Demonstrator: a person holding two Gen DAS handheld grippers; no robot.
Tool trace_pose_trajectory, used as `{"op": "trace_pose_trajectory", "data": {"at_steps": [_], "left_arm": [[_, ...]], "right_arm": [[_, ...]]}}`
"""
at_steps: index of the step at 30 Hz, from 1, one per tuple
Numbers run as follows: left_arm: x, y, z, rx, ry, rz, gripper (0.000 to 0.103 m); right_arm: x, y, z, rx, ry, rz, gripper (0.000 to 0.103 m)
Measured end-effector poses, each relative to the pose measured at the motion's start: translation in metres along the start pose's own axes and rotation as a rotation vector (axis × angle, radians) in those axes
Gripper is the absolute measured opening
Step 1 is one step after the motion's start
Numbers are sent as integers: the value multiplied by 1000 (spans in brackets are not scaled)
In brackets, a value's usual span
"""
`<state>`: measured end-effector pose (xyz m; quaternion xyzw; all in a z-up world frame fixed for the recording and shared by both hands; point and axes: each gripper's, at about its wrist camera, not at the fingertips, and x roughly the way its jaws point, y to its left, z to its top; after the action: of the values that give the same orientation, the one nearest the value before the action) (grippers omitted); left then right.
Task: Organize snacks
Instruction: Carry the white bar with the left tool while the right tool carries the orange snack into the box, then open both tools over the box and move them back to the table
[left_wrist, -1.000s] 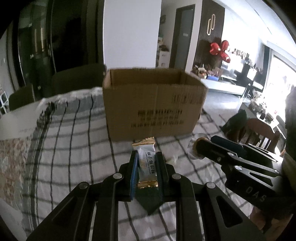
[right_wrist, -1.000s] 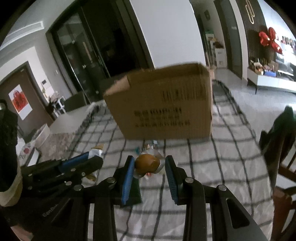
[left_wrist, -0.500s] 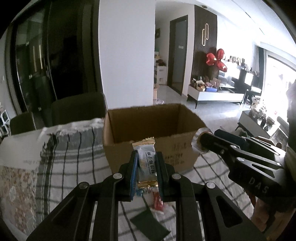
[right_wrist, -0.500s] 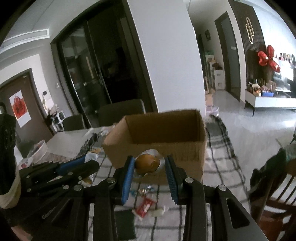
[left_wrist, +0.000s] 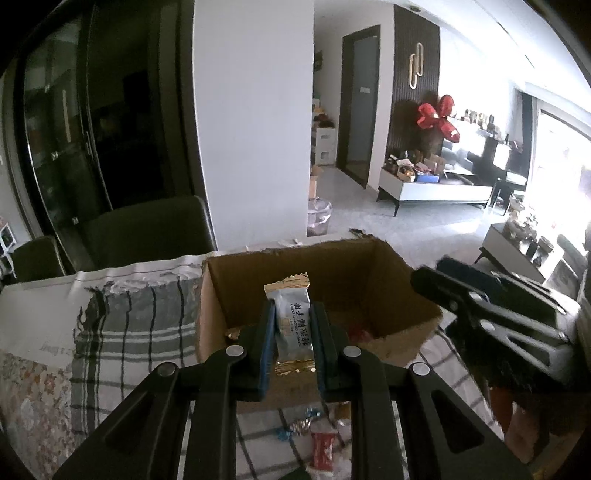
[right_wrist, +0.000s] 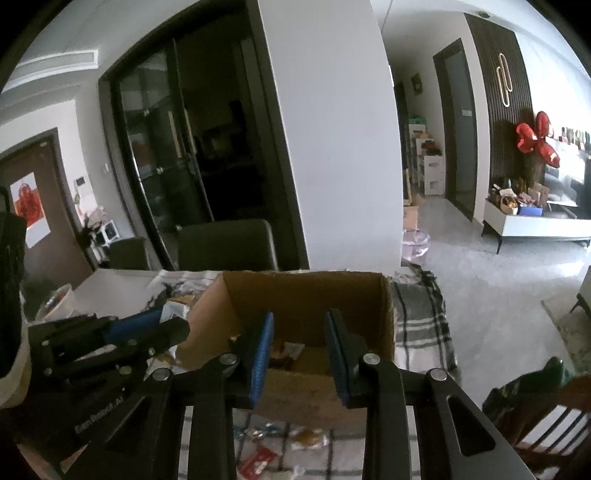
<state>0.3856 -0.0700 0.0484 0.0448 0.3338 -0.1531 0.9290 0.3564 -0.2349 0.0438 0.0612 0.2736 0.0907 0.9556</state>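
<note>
My left gripper (left_wrist: 291, 325) is shut on a white candy packet (left_wrist: 290, 299) with gold crimped ends, held upright over the near rim of the open cardboard box (left_wrist: 369, 258). My right gripper (right_wrist: 299, 332) hangs over the same box (right_wrist: 384, 317); its jaws are closing with nothing between them. Several wrapped snacks (right_wrist: 291, 350) lie on the box floor. In the left wrist view the right gripper (left_wrist: 443, 284) reaches in from the right over the box's corner. In the right wrist view the left gripper (right_wrist: 159, 323) shows at the left.
Loose snacks lie on the checked tablecloth (left_wrist: 129, 332) in front of the box, among them a red wrapper (left_wrist: 321, 446). Dark chairs (left_wrist: 147, 229) stand behind the table. A wooden chair (right_wrist: 546, 424) is at the right.
Both grippers rose and moved forward, from facing the box's front wall to hanging over its opening. The round brown snack between the right jaws is gone from them.
</note>
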Motion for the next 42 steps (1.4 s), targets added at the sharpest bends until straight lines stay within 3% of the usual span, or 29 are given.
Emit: {"op": "trace_pose_trajectory", "data": {"at_steps": [3,5,7,11,16,19,30,35,42], "left_arm": [[18,0,10,2,26,-9,21],[28,-2,14,10,38,-4,31],[32,-4,17,15,45,2,48],[27,-4,13,-3,39,10,62],[13,-2,1,1,21,46,65],[3,-3,-10,15,8,64,65],[-25,-13,-55,82,-25,63,65],[-25,-16,-76,88,-3,41,65],[-11,-19,-105,83,58,9,56]], "right_arm": [[6,-4,4,-6,8,-16,30],[8,-6,6,-12,8,-29,30],[10,-6,7,-12,10,-36,30],[11,-8,8,-11,11,-46,30],[7,-9,3,-13,12,-53,31],[3,-10,-6,-10,18,-51,37],[-16,-8,-44,-8,24,-44,37],[-21,-4,-60,-10,42,-38,37],[-20,-6,-86,-8,88,-40,37]]}}
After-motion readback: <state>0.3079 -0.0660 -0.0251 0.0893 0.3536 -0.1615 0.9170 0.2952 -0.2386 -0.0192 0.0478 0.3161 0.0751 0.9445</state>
